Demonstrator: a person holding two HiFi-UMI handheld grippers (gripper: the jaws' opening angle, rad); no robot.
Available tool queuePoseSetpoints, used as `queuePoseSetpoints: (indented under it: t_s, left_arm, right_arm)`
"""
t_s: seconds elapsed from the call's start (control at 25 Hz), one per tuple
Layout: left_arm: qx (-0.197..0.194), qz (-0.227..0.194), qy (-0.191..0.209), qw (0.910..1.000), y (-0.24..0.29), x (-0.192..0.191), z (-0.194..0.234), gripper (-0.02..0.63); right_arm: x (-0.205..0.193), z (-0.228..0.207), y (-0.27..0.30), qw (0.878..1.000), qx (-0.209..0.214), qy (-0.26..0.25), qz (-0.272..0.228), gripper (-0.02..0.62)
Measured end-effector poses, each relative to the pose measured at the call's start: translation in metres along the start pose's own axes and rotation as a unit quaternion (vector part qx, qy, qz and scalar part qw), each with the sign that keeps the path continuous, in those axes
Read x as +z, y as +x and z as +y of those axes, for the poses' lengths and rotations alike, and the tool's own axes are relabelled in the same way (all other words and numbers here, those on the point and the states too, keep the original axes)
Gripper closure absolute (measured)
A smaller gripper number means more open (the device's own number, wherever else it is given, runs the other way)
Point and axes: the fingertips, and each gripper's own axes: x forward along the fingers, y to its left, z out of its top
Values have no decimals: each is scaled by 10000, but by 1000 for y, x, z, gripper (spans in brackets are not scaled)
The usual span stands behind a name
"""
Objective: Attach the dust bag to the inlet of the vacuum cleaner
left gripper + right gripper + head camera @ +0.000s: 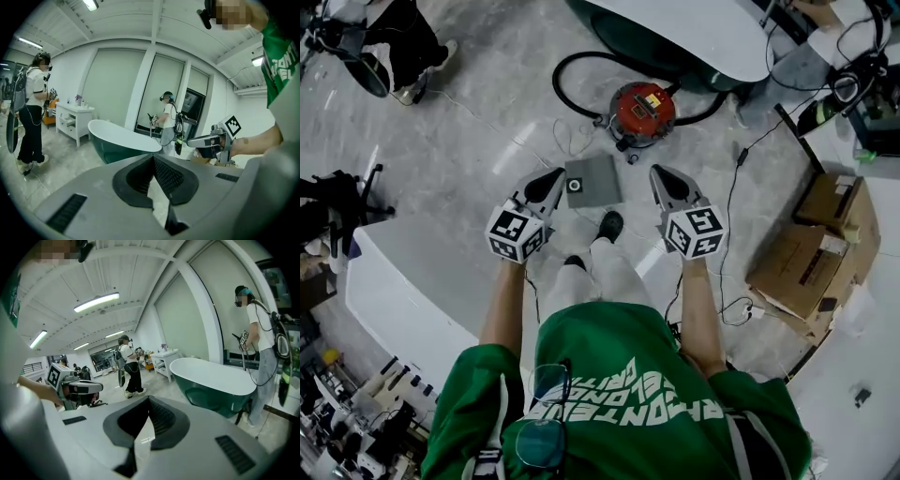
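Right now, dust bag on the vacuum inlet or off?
Off. The dust bag lies flat on the floor, apart from the red vacuum cleaner.

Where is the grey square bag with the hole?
In the head view, the flat grey square dust bag lies on the pale floor near the middle, just below the round red vacuum cleaner and above the person's black shoe.

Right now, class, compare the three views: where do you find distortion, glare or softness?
Head view: even light, vacuum cleaner sharp, mild sheen on the floor. Left gripper view: fisheye bends the ceiling, black corners. Right gripper view: same bend, ceiling lamp glares, bathtub is sharp.
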Motion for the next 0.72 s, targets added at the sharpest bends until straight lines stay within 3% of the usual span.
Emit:
queuePoseSetpoints:
  t_s: [0.4, 0.72]
  left_arm:
    - [56, 64, -93, 9999, 4, -4, 20, 603]
    - [-137, 0, -155, 9998, -9, -27, 56, 603]
  right_arm:
    - [1, 2, 33, 9996, 242, 29, 136, 588]
    - [-19, 30, 69, 9992, 234, -32, 332, 588]
